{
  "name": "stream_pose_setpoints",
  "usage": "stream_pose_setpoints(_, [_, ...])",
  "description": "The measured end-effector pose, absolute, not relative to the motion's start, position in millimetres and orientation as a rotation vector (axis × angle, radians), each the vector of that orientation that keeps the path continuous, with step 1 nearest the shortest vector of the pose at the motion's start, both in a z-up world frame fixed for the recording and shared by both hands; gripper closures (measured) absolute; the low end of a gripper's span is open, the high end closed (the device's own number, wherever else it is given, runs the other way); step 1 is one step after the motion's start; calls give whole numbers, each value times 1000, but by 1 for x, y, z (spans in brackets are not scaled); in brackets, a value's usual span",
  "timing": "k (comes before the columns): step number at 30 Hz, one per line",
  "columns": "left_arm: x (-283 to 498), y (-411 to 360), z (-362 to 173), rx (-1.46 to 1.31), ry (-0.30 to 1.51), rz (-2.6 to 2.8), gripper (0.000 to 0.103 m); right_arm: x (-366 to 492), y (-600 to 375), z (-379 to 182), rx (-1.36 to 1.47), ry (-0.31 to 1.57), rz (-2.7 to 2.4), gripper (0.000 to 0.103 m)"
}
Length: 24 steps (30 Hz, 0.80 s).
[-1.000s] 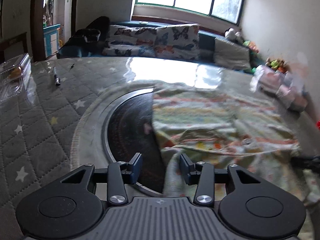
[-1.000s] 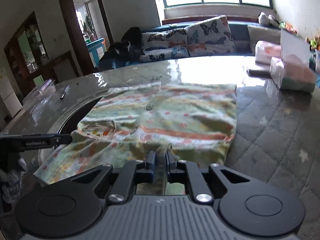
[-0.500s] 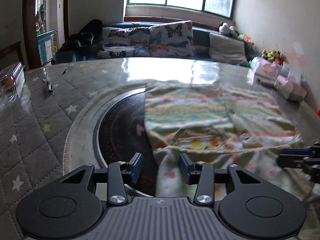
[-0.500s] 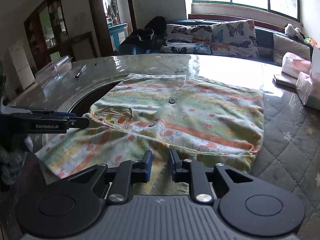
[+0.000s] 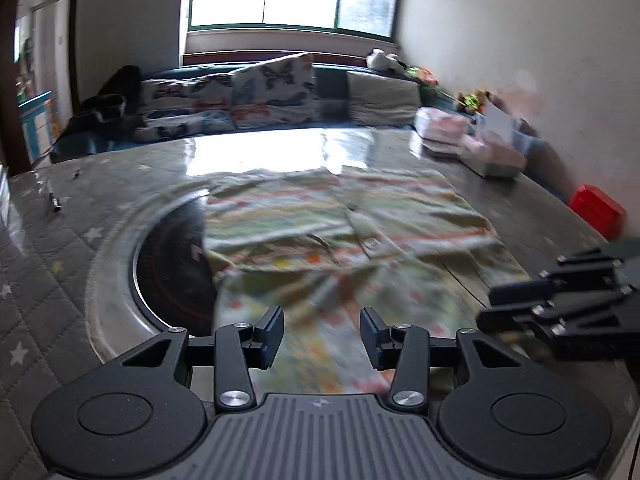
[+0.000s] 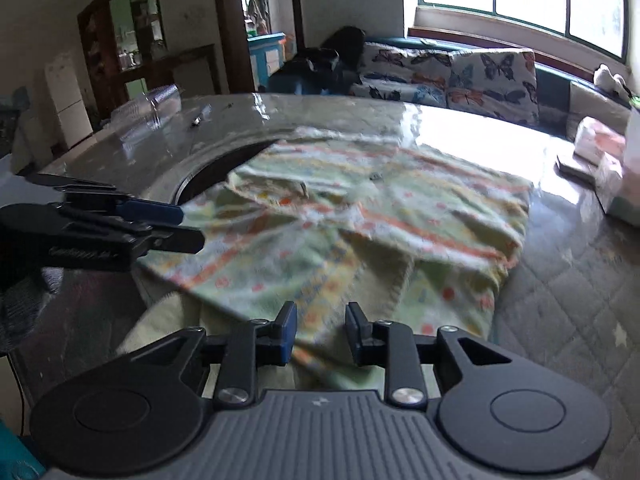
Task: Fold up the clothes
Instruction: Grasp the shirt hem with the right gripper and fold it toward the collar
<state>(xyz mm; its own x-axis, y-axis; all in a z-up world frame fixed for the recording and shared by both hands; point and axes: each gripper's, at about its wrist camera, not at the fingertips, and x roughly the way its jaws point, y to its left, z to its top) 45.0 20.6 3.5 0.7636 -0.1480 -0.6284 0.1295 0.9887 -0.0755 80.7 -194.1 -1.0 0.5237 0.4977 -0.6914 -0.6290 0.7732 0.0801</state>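
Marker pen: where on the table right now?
In the left wrist view the marker pen lies at far left on the quilted table cover, left of the round dark inset and well clear of the patterned garment.

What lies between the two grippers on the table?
In both wrist views, only the patterned garment's near edge lies between the left gripper and the right gripper, whose jaws are opening.

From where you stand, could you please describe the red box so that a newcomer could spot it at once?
Start at the big table with the patterned garment spread on it. Follow its right side toward the white wall. The red box sits there, nearer than the pale pink packs; nothing else nearby is bright red.
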Motion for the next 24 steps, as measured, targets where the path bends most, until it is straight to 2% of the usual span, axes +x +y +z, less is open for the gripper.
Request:
stream_pose_setpoints(4, [36, 10, -6, 19, 717, -162, 57, 76, -201, -6, -172, 774, 673, 77])
stream_pose_setpoints(9, [24, 11, 1, 11, 721, -159, 53, 70, -207, -3, -184, 766, 683, 70])
stream_pose_setpoints(13, [12, 17, 13, -49, 740, -148, 43, 62, -212, 4, -207, 741, 682, 65])
stream_pose_setpoints(17, [-1, 19, 20, -113, 764, -162, 34, 52, -218, 10, -246, 717, 686, 56])
stream_pose_setpoints(18, [-2, 19, 20, -126, 777, -165, 34, 49, -220, 11, -264, 712, 682, 50])
stream_pose_setpoints(20, [-4, 19, 17, -161, 812, -172, 34, 44, -223, 11, -291, 706, 677, 46])
stream_pose_setpoints(24, [-4, 18, 12, -233, 870, -212, 36, 34, -230, 9, -353, 693, 674, 43])
